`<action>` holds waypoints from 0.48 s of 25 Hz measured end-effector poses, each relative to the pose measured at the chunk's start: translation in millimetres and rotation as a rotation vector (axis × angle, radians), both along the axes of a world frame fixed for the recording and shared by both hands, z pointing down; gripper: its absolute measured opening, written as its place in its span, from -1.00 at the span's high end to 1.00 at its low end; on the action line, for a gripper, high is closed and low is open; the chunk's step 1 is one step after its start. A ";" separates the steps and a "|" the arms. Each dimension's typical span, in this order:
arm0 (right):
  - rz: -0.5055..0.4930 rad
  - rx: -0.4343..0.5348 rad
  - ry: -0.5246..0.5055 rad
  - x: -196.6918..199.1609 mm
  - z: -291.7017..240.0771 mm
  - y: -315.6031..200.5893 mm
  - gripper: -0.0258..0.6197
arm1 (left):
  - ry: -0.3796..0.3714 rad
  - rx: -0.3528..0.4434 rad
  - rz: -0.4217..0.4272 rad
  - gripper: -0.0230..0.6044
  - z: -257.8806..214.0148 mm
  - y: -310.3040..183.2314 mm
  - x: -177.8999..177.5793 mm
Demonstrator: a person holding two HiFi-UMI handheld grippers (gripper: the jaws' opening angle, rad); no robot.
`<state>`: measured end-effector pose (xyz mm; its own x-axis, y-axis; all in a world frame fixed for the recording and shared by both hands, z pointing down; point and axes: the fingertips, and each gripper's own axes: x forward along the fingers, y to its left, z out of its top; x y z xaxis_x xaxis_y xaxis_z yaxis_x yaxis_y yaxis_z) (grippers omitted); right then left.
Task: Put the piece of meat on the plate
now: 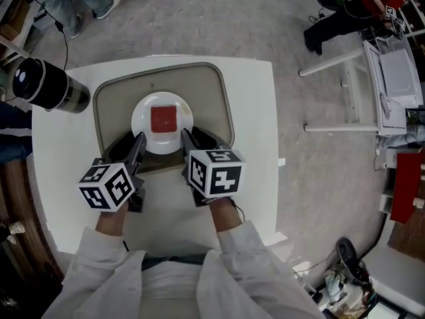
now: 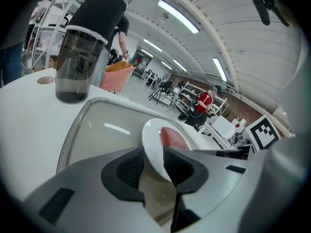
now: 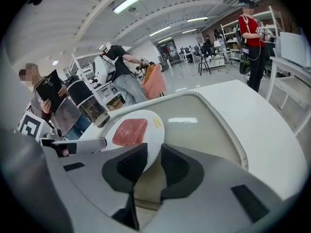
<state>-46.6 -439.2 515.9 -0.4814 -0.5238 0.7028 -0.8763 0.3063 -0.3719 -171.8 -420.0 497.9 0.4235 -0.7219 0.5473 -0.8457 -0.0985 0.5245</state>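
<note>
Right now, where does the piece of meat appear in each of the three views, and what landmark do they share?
Head view: piece of meat left of centre, in the upper half.
Left gripper view: meat just right of centre, slightly below mid-height.
Right gripper view: meat left of centre, slightly below mid-height.
Shared landmark: the white plate beneath it.

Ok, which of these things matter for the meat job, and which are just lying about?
In the job:
- piece of meat, already on the white plate
- left gripper and right gripper, each closed on the plate's near rim
- tray under the plate

Lying about:
- dark container at the table's far left corner
</note>
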 end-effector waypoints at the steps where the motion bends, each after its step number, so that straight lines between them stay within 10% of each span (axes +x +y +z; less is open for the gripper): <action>1: -0.005 -0.005 0.008 -1.0 1.3 -0.3 0.64 | -0.010 -0.002 0.000 0.57 1.0 0.2 -0.3; 12: -0.041 -0.025 0.082 -4.2 8.9 -0.2 0.64 | -0.098 -0.018 0.009 0.56 6.9 1.9 -1.1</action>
<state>-50.9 -439.3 524.9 -0.4421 -0.4866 0.7535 -0.8911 0.3342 -0.3070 -172.9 -418.1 504.8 0.3741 -0.7080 0.5990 -0.8921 -0.0982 0.4410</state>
